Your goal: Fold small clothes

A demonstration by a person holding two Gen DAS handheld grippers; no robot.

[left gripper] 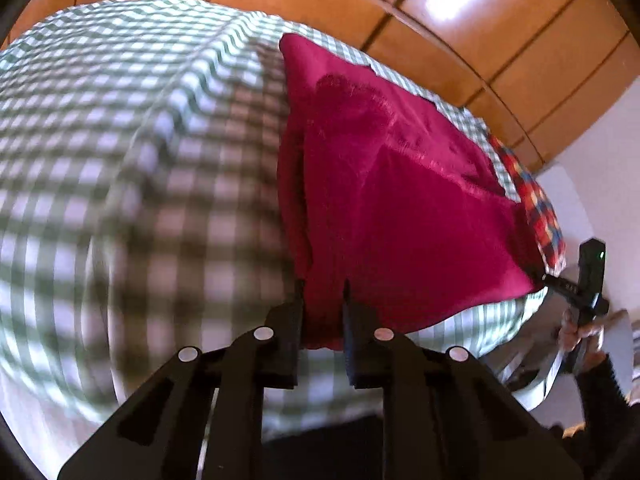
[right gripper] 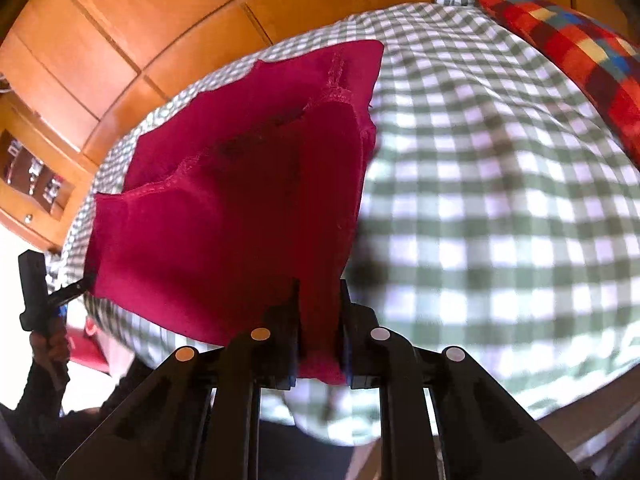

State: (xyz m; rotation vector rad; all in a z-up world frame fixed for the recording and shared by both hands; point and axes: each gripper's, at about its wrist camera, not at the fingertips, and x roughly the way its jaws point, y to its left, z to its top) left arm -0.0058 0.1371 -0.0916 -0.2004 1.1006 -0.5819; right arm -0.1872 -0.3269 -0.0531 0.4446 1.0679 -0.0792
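A small magenta garment (left gripper: pixel 392 184) lies spread on a green-and-white checked cloth (left gripper: pixel 120 152). My left gripper (left gripper: pixel 323 286) is shut on the garment's near left edge. In the right wrist view the same garment (right gripper: pixel 224 216) hangs partly lifted, and my right gripper (right gripper: pixel 319 284) is shut on its near right corner. The right gripper also shows at the far right of the left wrist view (left gripper: pixel 580 284), and the left gripper at the far left of the right wrist view (right gripper: pixel 60 292). A seam with a lace trim runs across the garment.
A red, yellow and blue checked cloth (right gripper: pixel 580 48) lies at the far right edge of the surface; it also shows in the left wrist view (left gripper: pixel 536 208). Orange wooden panelled cabinets (right gripper: pixel 140 20) stand behind. The checked cloth (right gripper: pixel 500 200) stretches right of the garment.
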